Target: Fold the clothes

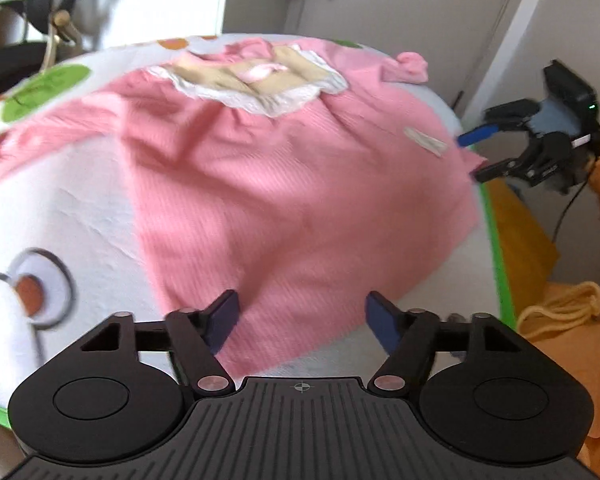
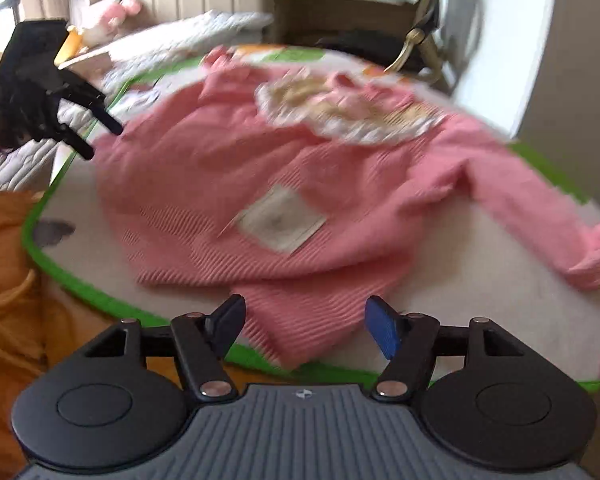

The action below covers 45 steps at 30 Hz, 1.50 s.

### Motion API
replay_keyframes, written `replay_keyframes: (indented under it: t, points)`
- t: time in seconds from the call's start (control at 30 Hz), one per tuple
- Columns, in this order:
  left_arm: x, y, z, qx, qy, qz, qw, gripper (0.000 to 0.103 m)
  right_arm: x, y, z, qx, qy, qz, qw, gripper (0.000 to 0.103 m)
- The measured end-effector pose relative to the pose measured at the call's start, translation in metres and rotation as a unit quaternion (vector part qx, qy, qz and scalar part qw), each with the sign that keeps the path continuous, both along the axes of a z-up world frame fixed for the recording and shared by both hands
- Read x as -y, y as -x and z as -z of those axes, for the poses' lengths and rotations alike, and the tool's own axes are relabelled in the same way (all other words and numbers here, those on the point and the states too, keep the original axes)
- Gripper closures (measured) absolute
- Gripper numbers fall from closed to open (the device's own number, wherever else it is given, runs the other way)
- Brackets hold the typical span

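A pink ribbed child's top [image 1: 260, 168] lies spread flat on a white mat [image 1: 80, 216], with a cream and white frilled collar [image 1: 260, 84] at its far end. In the right wrist view the top [image 2: 300, 184] shows a white patch [image 2: 280, 222] and a sleeve [image 2: 540, 216] stretched to the right. My left gripper [image 1: 302, 316] is open and empty over a hem corner; it also shows in the right wrist view [image 2: 100, 138]. My right gripper [image 2: 304, 320] is open and empty over the other hem corner; it also shows in the left wrist view [image 1: 472, 154].
The mat has a green border [image 2: 80, 284] and cartoon prints [image 1: 32, 288]. Orange clothing [image 2: 8, 280] of the person is near the mat's edge. A chair [image 2: 424, 40] and a white wall [image 2: 540, 60] stand behind. A bed with white quilt [image 2: 180, 36] is at the back.
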<state>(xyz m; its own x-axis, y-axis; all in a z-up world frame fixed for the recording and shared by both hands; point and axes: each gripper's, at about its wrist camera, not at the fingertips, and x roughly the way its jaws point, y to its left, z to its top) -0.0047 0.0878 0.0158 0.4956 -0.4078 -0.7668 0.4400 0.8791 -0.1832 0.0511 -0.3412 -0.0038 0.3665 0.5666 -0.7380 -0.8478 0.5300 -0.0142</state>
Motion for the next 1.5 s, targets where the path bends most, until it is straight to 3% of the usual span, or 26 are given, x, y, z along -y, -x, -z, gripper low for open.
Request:
replay_keyframes:
  t: [0.17, 0.23, 0.33, 0.47, 0.57, 0.67, 0.77, 0.93, 1.13, 1.2, 1.33, 1.43, 1.5]
  points:
    - [0.015, -0.019, -0.017, 0.036, 0.045, 0.001, 0.9983, 0.013, -0.031, 0.032, 0.008, 0.088, 0.071, -0.04, 0.993, 0.036]
    - [0.023, -0.024, -0.017, 0.042, 0.072, 0.008, 0.9965, 0.01, -0.037, 0.039, 0.008, 0.116, 0.074, -0.021, 0.99, 0.036]
    - [0.031, -0.038, -0.004, 0.038, 0.105, 0.01, 0.9937, 0.01, -0.033, 0.045, 0.004, 0.151, 0.069, 0.052, 0.985, 0.036]
    - [0.023, -0.058, 0.019, -0.003, 0.164, -0.031, 0.986, 0.01, -0.036, 0.057, 0.017, 0.194, 0.104, 0.126, 0.967, 0.036]
    - [0.013, -0.061, 0.031, -0.022, 0.198, -0.051, 0.9786, 0.01, -0.03, 0.067, 0.015, 0.243, 0.089, 0.179, 0.949, 0.036]
    - [0.003, -0.056, 0.034, -0.026, 0.212, -0.058, 0.9753, 0.01, 0.008, 0.054, -0.007, 0.247, 0.068, 0.265, 0.929, 0.033]
    - [-0.003, -0.05, 0.032, -0.024, 0.206, -0.057, 0.9766, 0.01, 0.031, 0.049, -0.013, 0.192, 0.08, 0.257, 0.944, 0.022]
    - [-0.007, -0.043, 0.029, -0.024, 0.19, -0.053, 0.9801, 0.009, 0.027, 0.045, -0.004, 0.125, 0.064, 0.196, 0.97, 0.022]
    - [-0.002, -0.031, 0.024, -0.025, 0.157, -0.048, 0.9861, 0.007, 0.019, 0.053, 0.002, 0.081, 0.05, 0.153, 0.984, 0.022]
    - [0.0, -0.027, 0.024, -0.022, 0.145, -0.042, 0.9883, 0.005, 0.014, 0.064, 0.004, 0.089, 0.058, 0.144, 0.984, 0.022]
    - [0.007, -0.023, 0.02, -0.033, 0.13, -0.029, 0.9905, 0.004, -0.005, 0.077, -0.026, 0.144, 0.014, 0.096, 0.985, 0.021]
    - [0.011, -0.022, 0.017, -0.063, 0.138, -0.013, 0.9883, 0.003, -0.015, 0.08, -0.051, 0.189, -0.035, 0.071, 0.979, 0.001]
    - [0.016, -0.019, 0.017, -0.087, 0.15, 0.008, 0.9848, 0.003, -0.025, 0.067, -0.065, 0.2, -0.082, 0.054, 0.975, 0.0]
